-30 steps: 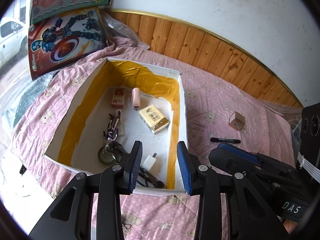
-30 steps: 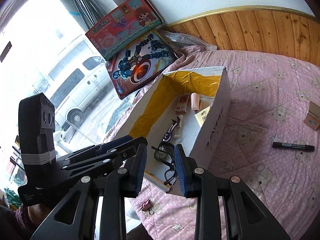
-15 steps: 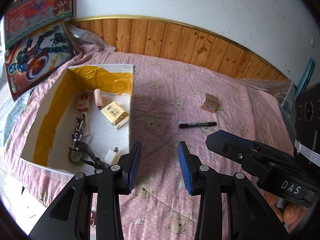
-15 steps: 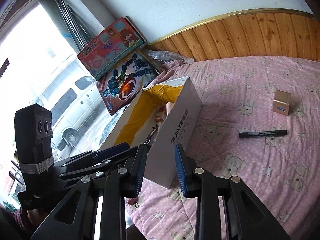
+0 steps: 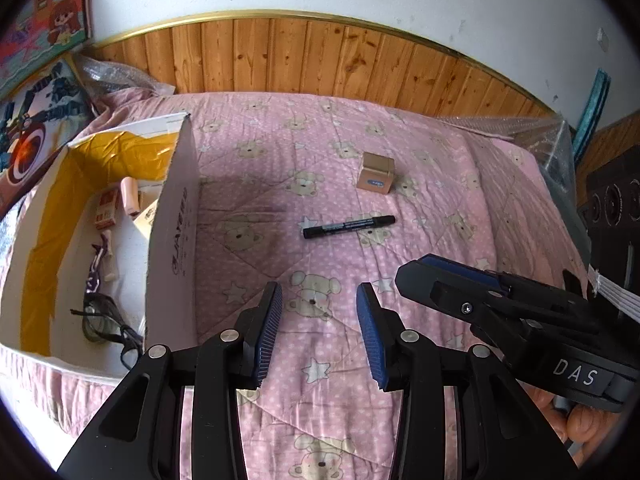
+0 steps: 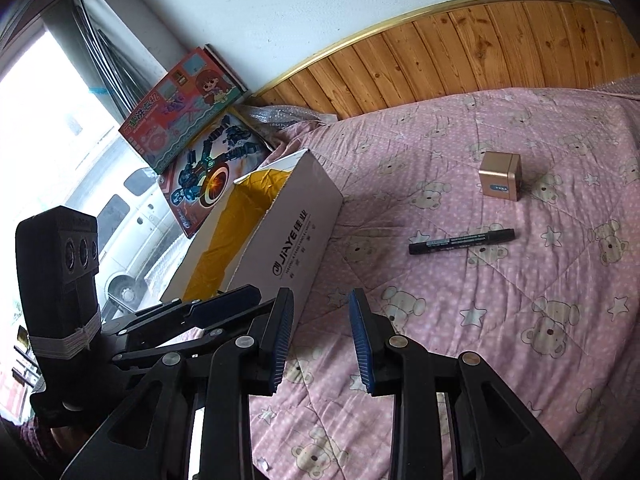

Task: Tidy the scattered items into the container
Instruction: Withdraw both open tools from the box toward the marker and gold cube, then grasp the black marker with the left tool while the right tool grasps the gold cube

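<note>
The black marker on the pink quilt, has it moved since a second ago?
No. The black marker lies just in front of the small tan box, same spacing and angle as before; only the cameras swung.

Open quilt (image 5: 320, 184) — box wall (image 5: 176, 232) leftward

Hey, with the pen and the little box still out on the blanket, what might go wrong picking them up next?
The black pen lies flat on the soft quilt, so the fingers may pinch fabric along with it or roll it aside. The small tan box is fairly wide; the right gripper stands rather narrow and may nudge it instead of straddling it. Both grippers, left included, sit close together, so they might collide reaching in.
</note>
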`<state>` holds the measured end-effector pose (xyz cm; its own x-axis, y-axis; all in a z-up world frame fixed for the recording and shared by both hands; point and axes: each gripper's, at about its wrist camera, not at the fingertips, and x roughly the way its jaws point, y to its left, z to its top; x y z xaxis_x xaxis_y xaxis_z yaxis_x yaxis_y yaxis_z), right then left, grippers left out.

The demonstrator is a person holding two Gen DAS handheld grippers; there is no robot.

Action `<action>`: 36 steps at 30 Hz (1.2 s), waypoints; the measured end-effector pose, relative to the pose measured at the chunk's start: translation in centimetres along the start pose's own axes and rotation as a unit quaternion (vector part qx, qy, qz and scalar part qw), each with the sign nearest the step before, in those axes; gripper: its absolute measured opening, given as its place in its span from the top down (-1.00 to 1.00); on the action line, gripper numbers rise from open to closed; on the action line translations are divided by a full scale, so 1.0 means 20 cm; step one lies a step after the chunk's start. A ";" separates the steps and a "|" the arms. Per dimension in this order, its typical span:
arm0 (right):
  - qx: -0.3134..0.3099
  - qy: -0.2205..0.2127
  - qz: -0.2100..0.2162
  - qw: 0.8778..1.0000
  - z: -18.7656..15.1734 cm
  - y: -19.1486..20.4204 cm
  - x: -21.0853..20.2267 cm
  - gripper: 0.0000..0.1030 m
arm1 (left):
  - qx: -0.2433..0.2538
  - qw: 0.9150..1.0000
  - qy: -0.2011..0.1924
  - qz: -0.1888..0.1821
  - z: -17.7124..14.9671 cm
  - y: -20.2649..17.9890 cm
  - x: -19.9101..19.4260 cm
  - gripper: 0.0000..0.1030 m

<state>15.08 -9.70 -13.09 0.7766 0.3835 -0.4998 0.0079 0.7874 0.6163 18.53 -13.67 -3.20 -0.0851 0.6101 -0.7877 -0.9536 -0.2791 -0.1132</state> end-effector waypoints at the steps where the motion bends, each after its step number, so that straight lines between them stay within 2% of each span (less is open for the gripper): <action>1: 0.002 0.000 -0.002 1.000 0.00 -0.02 0.00 0.40 | 0.004 1.000 0.002 -0.002 0.01 -0.01 0.02 0.20; 15: 0.022 0.018 -0.036 0.999 0.11 -0.27 0.05 0.40 | 0.049 0.997 0.041 -0.046 0.13 -0.13 0.30 0.20; 31: 0.017 0.059 -0.072 0.996 0.36 -0.56 0.23 0.36 | 0.075 0.991 0.085 -0.068 0.29 -0.19 0.73 0.20; 35: 0.008 0.069 -0.083 0.994 0.43 -0.65 0.29 0.24 | 0.086 0.988 0.098 -0.081 0.33 -0.21 0.84 0.20; 36: 0.004 0.072 -0.086 0.994 0.44 -0.67 0.31 0.14 | 0.090 0.987 0.099 -0.084 0.34 -0.22 0.87 0.20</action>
<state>25.35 -22.14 -19.03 0.6644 0.3091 -0.6804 0.1385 0.8438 0.5185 19.33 3.18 -12.24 0.1199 0.4742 -0.8722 -0.9868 -0.0396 -0.1571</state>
